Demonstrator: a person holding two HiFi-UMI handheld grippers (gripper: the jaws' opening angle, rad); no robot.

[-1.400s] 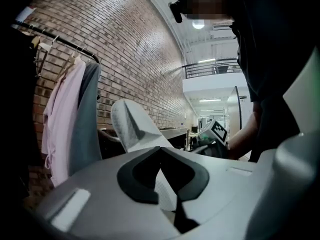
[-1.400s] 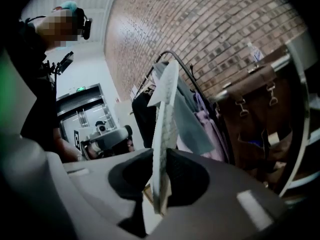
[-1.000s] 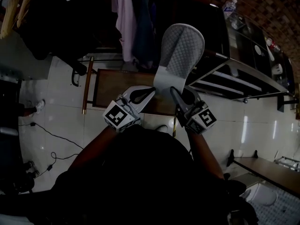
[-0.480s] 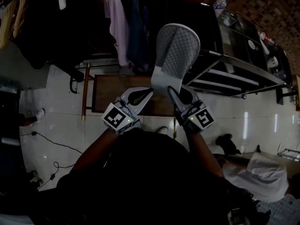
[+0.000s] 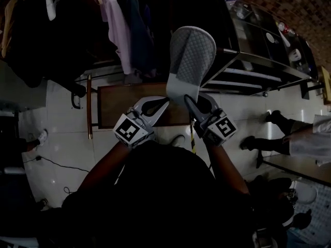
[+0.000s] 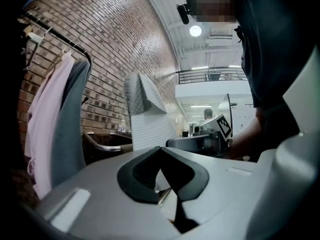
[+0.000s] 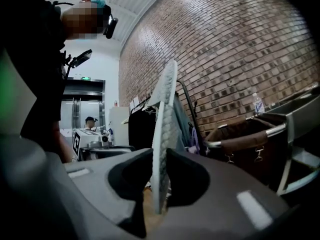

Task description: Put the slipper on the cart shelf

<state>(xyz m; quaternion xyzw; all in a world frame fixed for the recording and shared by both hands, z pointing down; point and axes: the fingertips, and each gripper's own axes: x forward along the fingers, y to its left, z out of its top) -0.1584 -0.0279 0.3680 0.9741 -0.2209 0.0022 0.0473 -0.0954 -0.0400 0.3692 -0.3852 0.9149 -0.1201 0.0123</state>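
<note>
Fingers [image 7: 192, 176] of the right gripper [image 7: 159, 156] clenched on the thin lower end of the grey slipper [image 5: 192, 56], holds it aloft and upright between hanging clothes [image 5: 118, 30] and the metal cart [image 5: 253, 60], off its shelves, with the left gripper [image 6: 161, 151] pinched together on nothing just beside.

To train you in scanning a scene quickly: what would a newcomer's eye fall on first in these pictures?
The grey quilted slipper stands out, held upright at the head view's centre, its lower end pinched between the right gripper's fingers. Behind it, clothes hang at upper left, and a metal cart with shelves stands at upper right.
</note>
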